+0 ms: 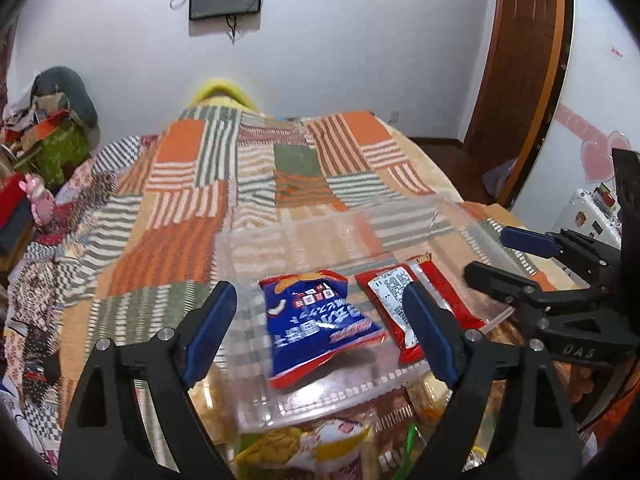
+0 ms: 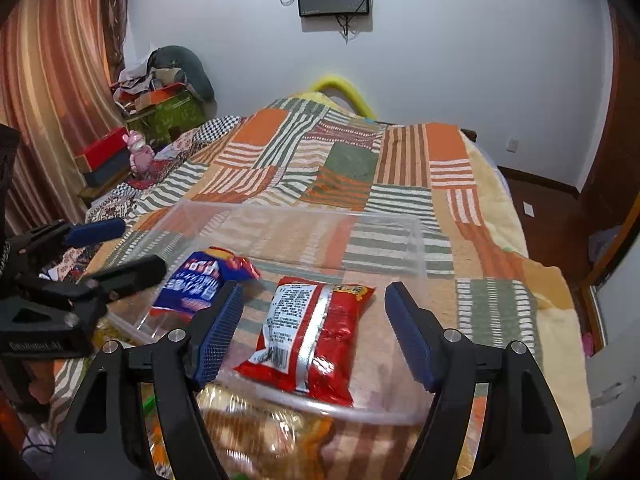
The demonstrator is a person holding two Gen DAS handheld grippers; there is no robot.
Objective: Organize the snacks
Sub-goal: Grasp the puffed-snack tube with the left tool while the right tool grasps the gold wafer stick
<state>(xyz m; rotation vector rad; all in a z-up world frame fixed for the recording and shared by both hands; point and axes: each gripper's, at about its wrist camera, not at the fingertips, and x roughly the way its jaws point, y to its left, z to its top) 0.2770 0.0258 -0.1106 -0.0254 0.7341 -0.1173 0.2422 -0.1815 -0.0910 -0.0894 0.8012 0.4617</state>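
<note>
**Left wrist view: two packets in the box, a heap still waiting**

Left wrist view shows your left gripper [image 1: 320, 320] with its jaws spread wide and nothing pinched; the blue packet [image 1: 318, 326] lies between the blue pads [image 1: 210, 330], but they stand clear of it on both sides. Your right gripper [image 2: 314, 334] is the same story: jaws apart, the red packet [image 2: 312, 334] lying loose between them with neither pad pressing on it.

Both packets rest on the floor of the clear plastic box [image 2: 384, 224], side by side, blue to your left and red to your right, near each other but apart as far as the right wrist view shows. The rest of the box, toward its far wall, holds nothing else that you can see.

The box sits on the striped patchwork blanket [image 1: 192, 208] covering the bed. Nearer to you, below the box's front edge, lies a heap of other snacks [image 2: 256, 424], mostly yellow and orange bags, blurred and partly hidden by your gripper arms.

Judging by this, you are early on: two packets placed, plenty of room left, and the heap still to be moved across. Your next pick probably comes from that pile, so both grippers need to pull back toward it.
</note>
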